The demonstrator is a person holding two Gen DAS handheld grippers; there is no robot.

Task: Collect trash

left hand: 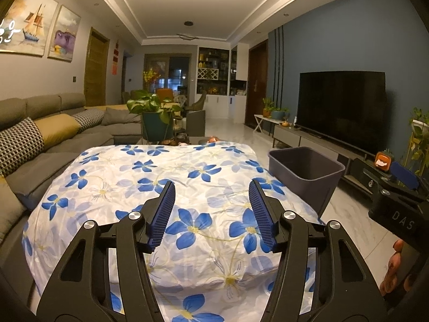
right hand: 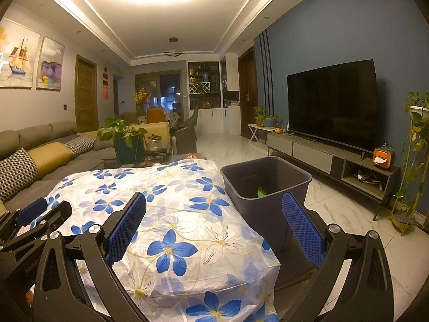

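White cloth with blue flower print (left hand: pixel 150 187) covers the whole table, filling centre of both wrist views; no trash visible on it anywhere. Dark grey rectangular plastic bin (right hand: pixel 265 185) stands on the white marble floor (right hand: pixel 348 214) at the table's right edge, about 1 o'clock in the right view and 2 o'clock in the left one. Only task item visible: a small green scrap (right hand: pixel 260 191) already inside the bin, near its front wall. Left gripper (left hand: pixel 210 212) hovers over the cloth, jaws spread, nothing between the ribbed blue pads (left hand: pixel 163 214). Right gripper (right hand: pixel 214 228) likewise released and empty, straddling the table corner and the bin's near wall. My read: collection looks near done, or remaining trash is out of frame. Risks, largest first: cloth is loose and wrinkled, so a low pass or a pinch could snag it and drag the whole cover off; right gripper's right finger sits close to the bin rim, a sideways swing could knock or tip the bin and spill the scrap; the two grippers are near each other at 9 o'clock in the right view, collision possible if both sweep inward; fisheye hides the table's near edge, so an item there could be missed.
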